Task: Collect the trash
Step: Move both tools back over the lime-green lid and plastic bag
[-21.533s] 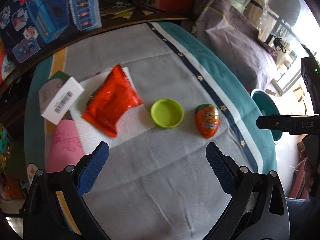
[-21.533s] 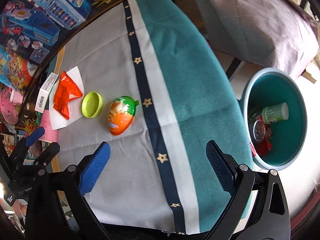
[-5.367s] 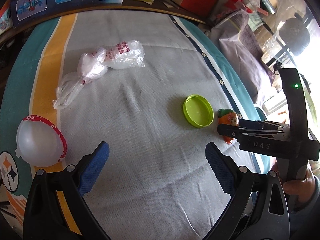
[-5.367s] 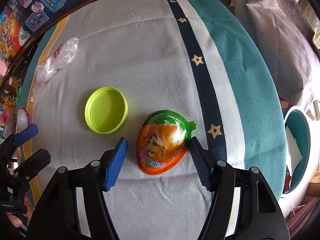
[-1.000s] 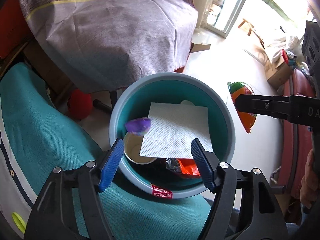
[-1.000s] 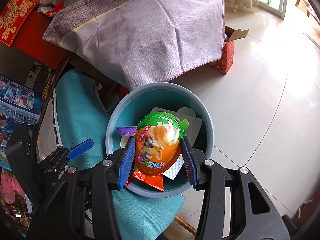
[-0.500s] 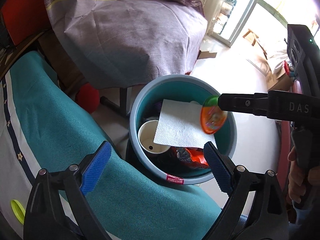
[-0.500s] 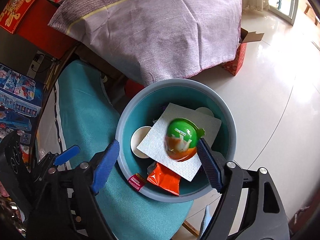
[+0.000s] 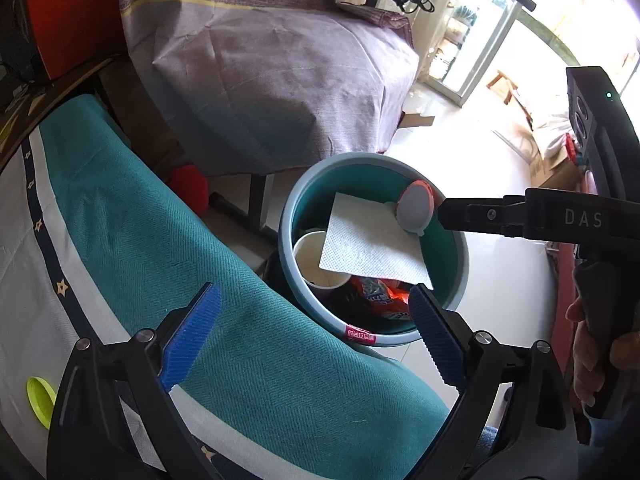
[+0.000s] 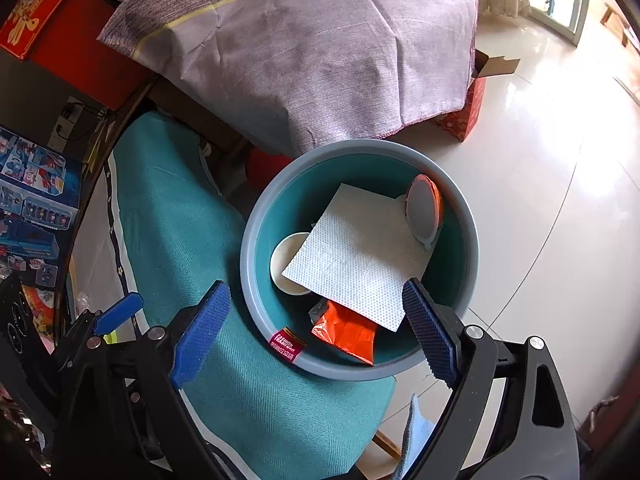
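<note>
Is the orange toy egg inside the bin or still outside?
Inside. The egg lies within the bin, leaning on its wall beside the paper towel.

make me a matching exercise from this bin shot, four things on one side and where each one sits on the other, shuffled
Things:
1. egg toy
2. paper towel
3. cup
4. green lid

Places:
A. on the table
B. in the bin, partly under the towel
C. leaning on the bin's inner wall
D. spread flat over the trash

Pairs: 1-C, 2-D, 3-B, 4-A
</note>
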Demonstrator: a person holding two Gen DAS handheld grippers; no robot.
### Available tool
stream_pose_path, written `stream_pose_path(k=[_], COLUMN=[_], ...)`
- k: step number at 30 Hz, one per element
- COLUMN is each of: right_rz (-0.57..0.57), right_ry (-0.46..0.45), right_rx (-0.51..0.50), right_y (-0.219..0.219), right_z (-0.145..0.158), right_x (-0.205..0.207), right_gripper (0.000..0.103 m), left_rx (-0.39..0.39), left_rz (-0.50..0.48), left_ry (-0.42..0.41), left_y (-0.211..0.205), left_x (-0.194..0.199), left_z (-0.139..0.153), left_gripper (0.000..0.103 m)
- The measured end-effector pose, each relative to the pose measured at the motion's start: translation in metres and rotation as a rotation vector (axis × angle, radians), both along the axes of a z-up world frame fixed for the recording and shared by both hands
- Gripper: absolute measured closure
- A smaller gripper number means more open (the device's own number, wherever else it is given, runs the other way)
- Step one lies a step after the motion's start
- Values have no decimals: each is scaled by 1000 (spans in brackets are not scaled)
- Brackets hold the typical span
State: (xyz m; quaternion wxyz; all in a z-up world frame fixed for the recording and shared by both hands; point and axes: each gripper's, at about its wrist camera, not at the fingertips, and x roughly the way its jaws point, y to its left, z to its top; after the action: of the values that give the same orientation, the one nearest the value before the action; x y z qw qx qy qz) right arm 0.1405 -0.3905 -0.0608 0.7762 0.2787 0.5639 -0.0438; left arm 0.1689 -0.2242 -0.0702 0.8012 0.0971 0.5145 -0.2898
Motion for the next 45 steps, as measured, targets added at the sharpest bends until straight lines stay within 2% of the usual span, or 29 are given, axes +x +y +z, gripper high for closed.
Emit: stream_pose_path(k=[6,13,23,32,38,42,45], right_rz=[45,144,355,544,605,624,651], right_ry=[-3,-4,-12,-5,24,37,45], right_rx=[-5,-9,2,-18,-42,-86,-107], right_y=[31,88,206,315,366,392,410], right_z=[9,17,22,19,6,-3,-9], right_x=[3,12,34,47,53,56,57], right_gripper=[18,18,18,18,18,19,35], left_rx=[-12,-27,-38,-45,-82,-98,-99], left_rz=[27,105,298,490,608,644,651], left_ry=[-17,-21,-34,-25,-4,4,-4], left_y=[30,83,196,310,369,392,405], left_x=[-8,-16,-34,-57,-66,-69,-71], left_z=[10,15,16,-1,-11,-15,-15], left_gripper=[8,7,5,4,4,4,4])
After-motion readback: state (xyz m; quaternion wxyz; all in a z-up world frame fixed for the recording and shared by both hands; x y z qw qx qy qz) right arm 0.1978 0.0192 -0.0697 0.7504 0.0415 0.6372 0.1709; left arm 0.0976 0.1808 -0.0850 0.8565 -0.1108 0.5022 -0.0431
